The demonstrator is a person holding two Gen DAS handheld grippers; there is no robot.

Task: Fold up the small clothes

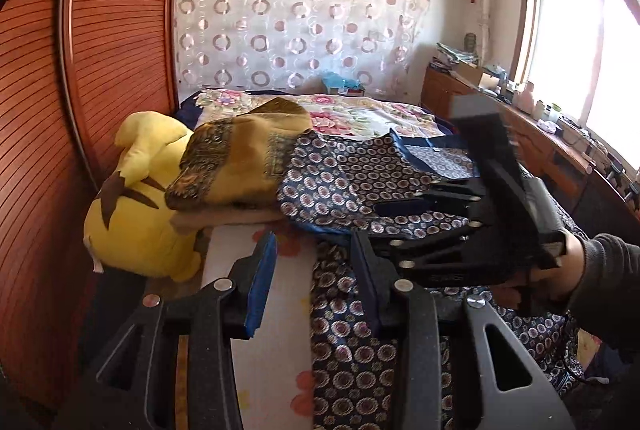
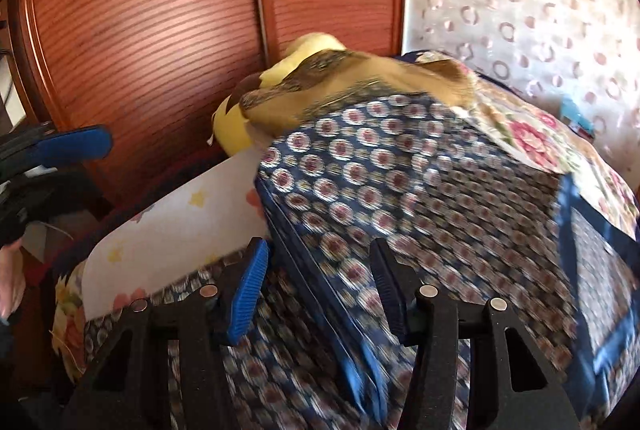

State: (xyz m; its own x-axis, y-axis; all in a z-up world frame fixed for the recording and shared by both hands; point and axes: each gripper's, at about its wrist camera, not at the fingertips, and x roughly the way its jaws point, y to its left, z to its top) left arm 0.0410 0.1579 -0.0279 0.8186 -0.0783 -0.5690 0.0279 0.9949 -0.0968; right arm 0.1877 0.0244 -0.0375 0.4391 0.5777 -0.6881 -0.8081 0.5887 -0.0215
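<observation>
- Left gripper [image 1: 316, 270]: jaws spread, blue-padded fingers [image 1: 262, 282] apart, nothing pinched. Between and below them lie a white flowered sheet [image 1: 276, 330] and the edge of the navy cloth [image 1: 352, 350].
- Right gripper [image 2: 320, 286]: jaws parted over the navy cloth [image 2: 400, 189]; a folded edge of it runs between the fingers, pads not seen pressing on it. View blurred. In the left wrist view this gripper [image 1: 436, 197] reaches in from the right, held by a hand [image 1: 568, 270] in a dark sleeve, its tips over the cloth.
- Navy cloth: dark blue, printed with rows of small pale rings with reddish centres; plain blue border band along one edge. Lies on the bed, partly doubled over, hanging toward the cameras.
- Just beyond it, touching: mustard-gold patterned cloth [image 1: 244, 157], bunched in a heap.
- Left of that: yellow plush toy [image 1: 140, 222] against the wooden wardrobe [image 1: 100, 69].
- Behind: floral bedspread [image 1: 352, 109], circle-patterned curtain [image 1: 288, 9].
</observation>
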